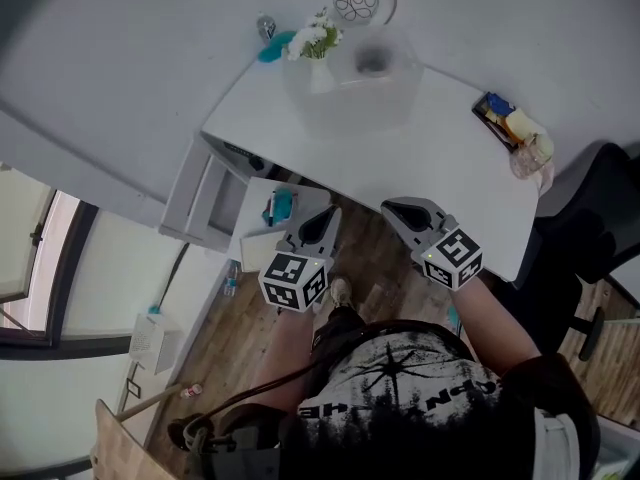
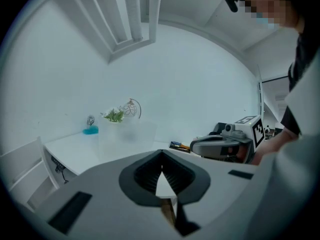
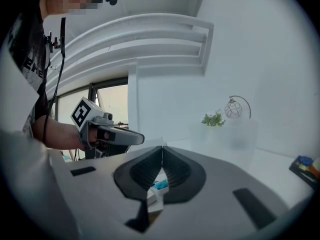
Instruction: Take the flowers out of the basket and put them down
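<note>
A small bunch of white flowers with green leaves (image 1: 314, 38) stands at the left end of a frosted translucent basket (image 1: 372, 96) at the back of the white table (image 1: 440, 173). The flowers (image 2: 114, 115) and basket (image 2: 131, 135) show far off in the left gripper view, and the flowers (image 3: 214, 119) and basket (image 3: 235, 136) likewise in the right gripper view. My left gripper (image 1: 329, 214) and right gripper (image 1: 392, 208) hang side by side over the table's near edge, well short of the basket. Both are shut with nothing between the pads (image 2: 161, 158) (image 3: 162, 153).
A wire ball ornament (image 1: 357, 2) and a teal dish (image 1: 274, 46) sit behind the basket. A dark tray of small items (image 1: 503, 118) lies at the table's right end. A black chair (image 1: 592, 230) stands to the right, a white drawer unit (image 1: 207, 196) to the left.
</note>
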Tool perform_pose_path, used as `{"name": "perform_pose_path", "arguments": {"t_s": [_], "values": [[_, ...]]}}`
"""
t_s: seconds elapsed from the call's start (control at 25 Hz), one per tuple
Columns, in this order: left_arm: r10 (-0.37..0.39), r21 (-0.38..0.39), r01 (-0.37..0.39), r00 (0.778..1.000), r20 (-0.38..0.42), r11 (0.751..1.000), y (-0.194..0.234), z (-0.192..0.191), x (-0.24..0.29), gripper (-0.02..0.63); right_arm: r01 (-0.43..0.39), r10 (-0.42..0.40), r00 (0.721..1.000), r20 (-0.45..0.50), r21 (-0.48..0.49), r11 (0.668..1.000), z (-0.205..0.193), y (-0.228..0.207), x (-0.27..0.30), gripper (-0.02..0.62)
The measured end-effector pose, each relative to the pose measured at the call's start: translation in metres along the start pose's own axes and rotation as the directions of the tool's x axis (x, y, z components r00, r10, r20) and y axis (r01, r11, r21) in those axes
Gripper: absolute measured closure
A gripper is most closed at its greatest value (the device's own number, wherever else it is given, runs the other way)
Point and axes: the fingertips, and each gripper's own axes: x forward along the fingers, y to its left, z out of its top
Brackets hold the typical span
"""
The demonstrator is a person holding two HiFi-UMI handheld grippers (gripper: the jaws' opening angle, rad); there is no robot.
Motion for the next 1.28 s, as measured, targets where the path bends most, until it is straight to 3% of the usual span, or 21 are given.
{"name": "perform_pose_path", "arguments": {"t_s": [0.48,0.8,1.28], "values": [[-0.12,0.057,0.122,0.992,-0.032,0.991,0.108,0.046,0.059,0.595,0.13,-0.131,0.991,0.027,0.03,0.991,0.035,-0.059,0.102,0.577],[-0.2,0.088,0.202,0.979,-0.029,0.975,0.15,0.065,0.088,0.595,0.219,-0.219,0.975,0.035,0.002,0.976,0.047,-0.086,0.146,0.577],[-0.205,0.081,0.206,0.979,-0.013,0.975,0.188,0.088,0.112,0.595,0.209,-0.209,0.977,0.054,0.007,0.978,0.07,-0.114,0.184,0.577]]}}
